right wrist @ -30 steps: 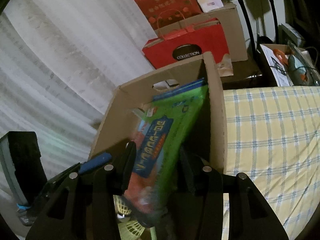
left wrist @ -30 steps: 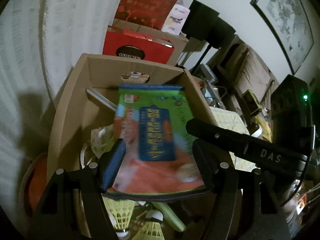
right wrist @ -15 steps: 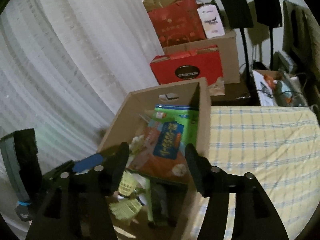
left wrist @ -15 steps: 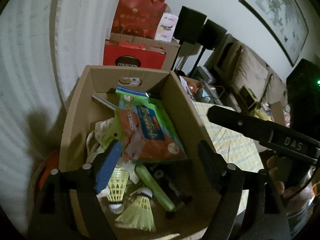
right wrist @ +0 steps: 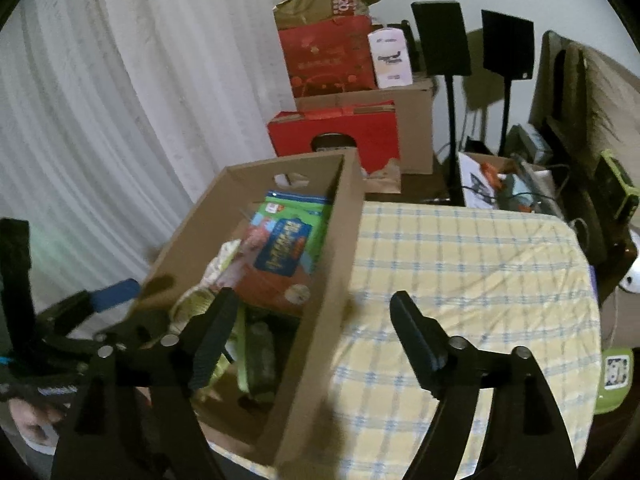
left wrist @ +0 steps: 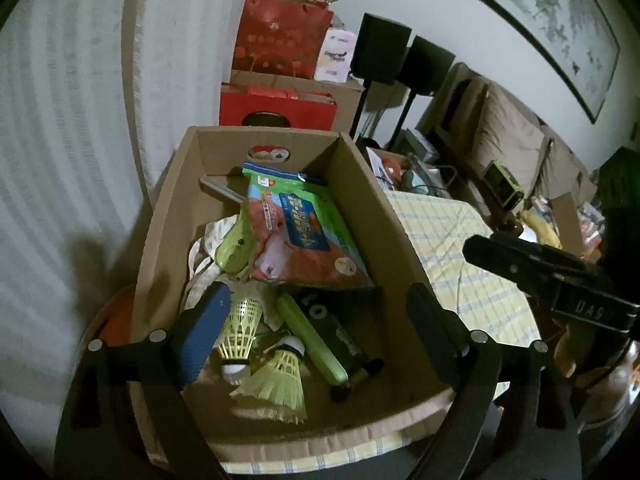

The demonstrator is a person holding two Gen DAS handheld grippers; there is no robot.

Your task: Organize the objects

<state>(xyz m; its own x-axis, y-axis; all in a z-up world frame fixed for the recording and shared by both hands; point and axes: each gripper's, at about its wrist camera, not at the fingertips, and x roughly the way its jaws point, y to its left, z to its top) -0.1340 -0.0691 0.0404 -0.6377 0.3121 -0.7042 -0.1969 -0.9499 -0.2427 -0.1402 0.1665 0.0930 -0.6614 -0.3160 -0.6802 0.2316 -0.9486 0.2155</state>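
An open cardboard box (left wrist: 400, 240) stands on a table with a yellow checked cloth (right wrist: 460, 272). Inside lies a green and orange packet (left wrist: 304, 236), also seen in the right wrist view (right wrist: 280, 252). Near it are yellow shuttlecocks (left wrist: 240, 324), a green tube (left wrist: 308, 340), a dark bottle (left wrist: 340, 332) and a light green object (left wrist: 236, 244). My left gripper (left wrist: 316, 328) is open and empty above the box's near end. My right gripper (right wrist: 312, 332) is open and empty over the box's right wall (right wrist: 340, 240). The left gripper shows at the left of the right wrist view (right wrist: 112, 296).
Red gift bags (left wrist: 280, 44) and cardboard boxes (right wrist: 412, 120) are stacked behind the box by a white curtain (right wrist: 100, 100). Two black speakers on stands (right wrist: 440, 40) stand at the back. Clutter and a sofa (left wrist: 512, 140) lie to the right.
Both grippers held the packet over the box a second ago. They have opened, the packet has dropped into the box, and both grippers have pulled back and up.
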